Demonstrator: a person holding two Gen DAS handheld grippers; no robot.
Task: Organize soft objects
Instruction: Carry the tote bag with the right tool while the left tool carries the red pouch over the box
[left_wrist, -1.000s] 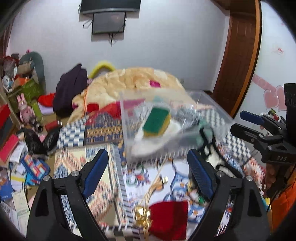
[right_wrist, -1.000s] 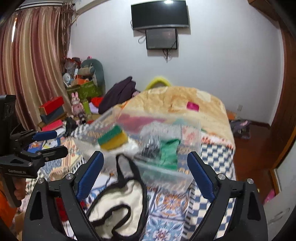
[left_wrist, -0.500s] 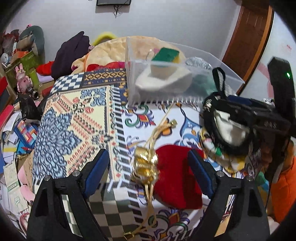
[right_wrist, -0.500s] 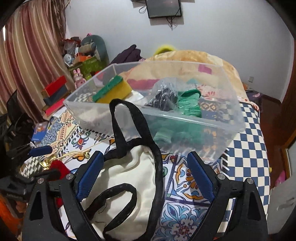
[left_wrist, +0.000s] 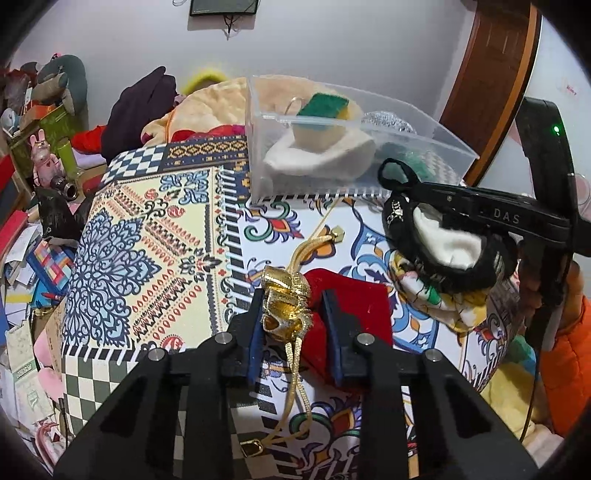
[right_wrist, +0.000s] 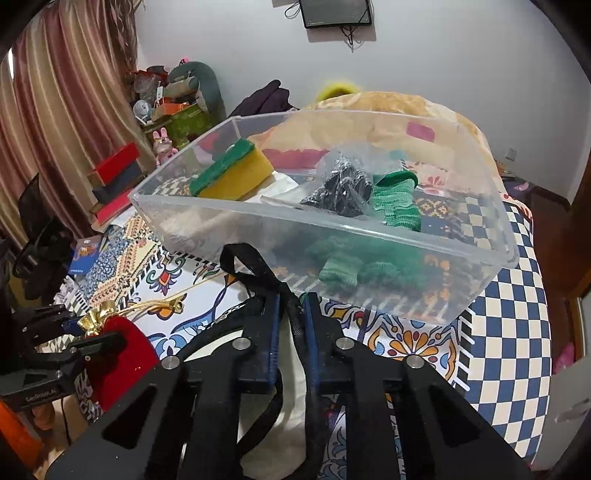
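Note:
My left gripper (left_wrist: 293, 314) is shut on the gold-trimmed neck of a red velvet pouch (left_wrist: 351, 306) that lies on the patterned cloth; the pouch also shows in the right wrist view (right_wrist: 122, 343). My right gripper (right_wrist: 291, 325) is shut on the black strap of a cream bag with black trim (right_wrist: 258, 269); the bag also shows in the left wrist view (left_wrist: 443, 240). A clear plastic bin (right_wrist: 369, 236) stands just beyond, holding a green-and-yellow sponge (right_wrist: 232, 173), a green knit item (right_wrist: 395, 199), a black bundle and a cream cloth (left_wrist: 317, 155).
A colourful folded cloth (left_wrist: 424, 295) lies under the cream bag. A patterned cloth covers the table (left_wrist: 147, 240). Beyond are a blanket-covered bed (right_wrist: 388, 103), clutter and boxes at the left (right_wrist: 118, 177), and a wooden door at the right (left_wrist: 491, 74).
Both grippers were open and have closed: the left on the red pouch's gold neck, the right on the bag's black strap. Both moved down and forward toward the table.

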